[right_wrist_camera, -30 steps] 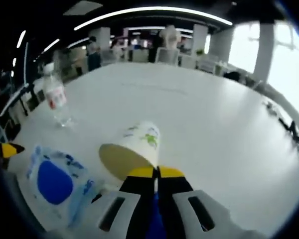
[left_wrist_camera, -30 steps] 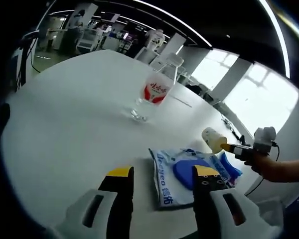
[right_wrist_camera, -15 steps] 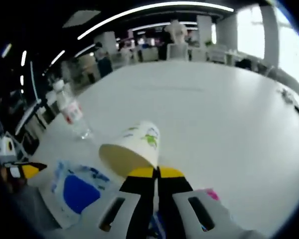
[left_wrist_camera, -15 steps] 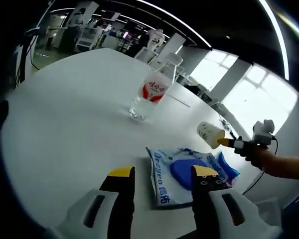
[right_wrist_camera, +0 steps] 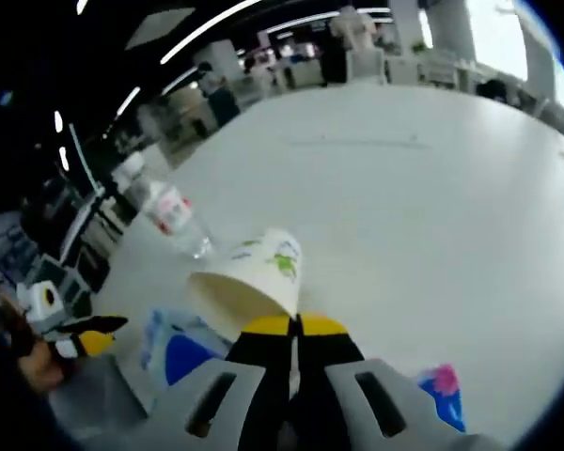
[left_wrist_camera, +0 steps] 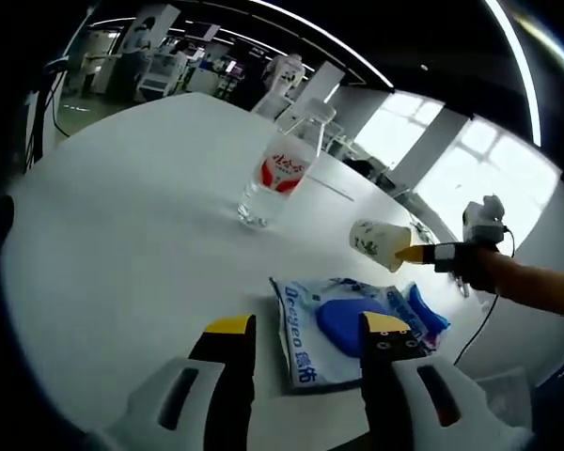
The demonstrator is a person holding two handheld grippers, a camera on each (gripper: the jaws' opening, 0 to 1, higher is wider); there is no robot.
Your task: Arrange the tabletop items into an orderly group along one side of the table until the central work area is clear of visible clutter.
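**What's sitting on the white worktop right now**

So the paper cup (right_wrist_camera: 254, 282) is cream-white with a little green leafy print, tipped on its side with the open mouth facing the right gripper view's camera. It's pinched at the rim by the right gripper (right_wrist_camera: 294, 326), up off the worktop (left_wrist_camera: 122, 235).

The water bottle (left_wrist_camera: 280, 169) is clear plastic with a red-and-white label, standing upright further back on the worktop, well apart from the rest.

Closer in, a flat blue-and-white plastic packet (left_wrist_camera: 343, 324) with a dark blue shape inside lies flat. Just right of it there's a smaller blue packet (right_wrist_camera: 442, 390) with some pink on it.
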